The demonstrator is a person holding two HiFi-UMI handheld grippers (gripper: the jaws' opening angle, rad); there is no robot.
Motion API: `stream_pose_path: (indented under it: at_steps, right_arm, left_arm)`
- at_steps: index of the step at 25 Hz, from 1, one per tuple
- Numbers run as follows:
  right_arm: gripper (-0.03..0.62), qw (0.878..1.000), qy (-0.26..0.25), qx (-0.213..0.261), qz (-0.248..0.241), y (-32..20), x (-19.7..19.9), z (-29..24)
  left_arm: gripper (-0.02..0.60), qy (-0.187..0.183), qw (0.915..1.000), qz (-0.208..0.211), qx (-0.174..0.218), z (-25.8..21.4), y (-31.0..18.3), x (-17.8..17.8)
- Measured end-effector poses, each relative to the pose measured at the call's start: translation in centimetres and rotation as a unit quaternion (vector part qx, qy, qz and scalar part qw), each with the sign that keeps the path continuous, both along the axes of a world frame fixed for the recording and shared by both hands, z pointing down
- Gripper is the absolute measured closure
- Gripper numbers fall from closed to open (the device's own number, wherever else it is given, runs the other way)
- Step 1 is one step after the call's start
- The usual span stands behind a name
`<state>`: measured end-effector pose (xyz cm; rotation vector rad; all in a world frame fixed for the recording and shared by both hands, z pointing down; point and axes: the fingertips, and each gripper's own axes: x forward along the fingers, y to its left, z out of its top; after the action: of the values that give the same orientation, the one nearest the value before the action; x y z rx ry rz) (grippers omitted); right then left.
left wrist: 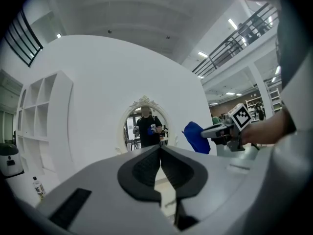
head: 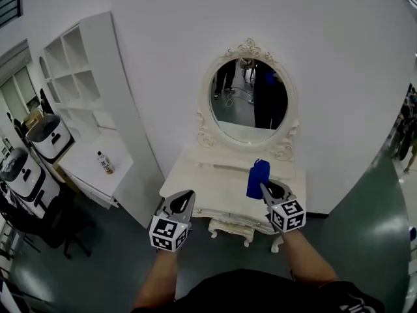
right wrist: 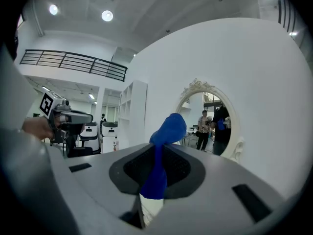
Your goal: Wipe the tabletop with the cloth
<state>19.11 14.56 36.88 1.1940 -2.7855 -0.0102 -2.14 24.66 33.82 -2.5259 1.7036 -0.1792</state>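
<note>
Cloth (head: 258,178): blue, bunched, being clamped between right gripper (head: 266,188) jaws.
Left gripper (head: 188,197): jaws being held together, empty.

Large indoor hall, lab or studio type, with mock bedroom corner staged inside. White partition wall (head: 163,44) backs ornate white dressing tabletop (head: 215,188), oval mirror (head: 249,103) and open shelf unit (head: 78,77). Overhead: high ceiling, round lights (right wrist: 107,16), railed mezzanine (right wrist: 73,62). Dark glossy floor (head: 365,214). White machines (head: 49,135) and black chair (head: 65,230) at left. People standing, reflected in mirror.
</note>
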Motion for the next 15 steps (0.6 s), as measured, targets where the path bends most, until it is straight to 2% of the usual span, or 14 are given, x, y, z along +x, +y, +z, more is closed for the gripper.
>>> stream_pose_path:
  at_steps: [8,15]
  right_arm:
    - [0.555,1.0,0.014,0.01,0.013,-0.7,-5.0,-0.4]
    - [0.554,1.0,0.015,-0.003,0.018,-2.4,-7.8,0.8]
  left_arm:
    - [0.569,0.002,1.0,-0.004,-0.002,-0.2,-0.9,-6.0]
    - [0.569,0.006,0.9997,-0.02,-0.015,0.6,-1.5,-10.6]
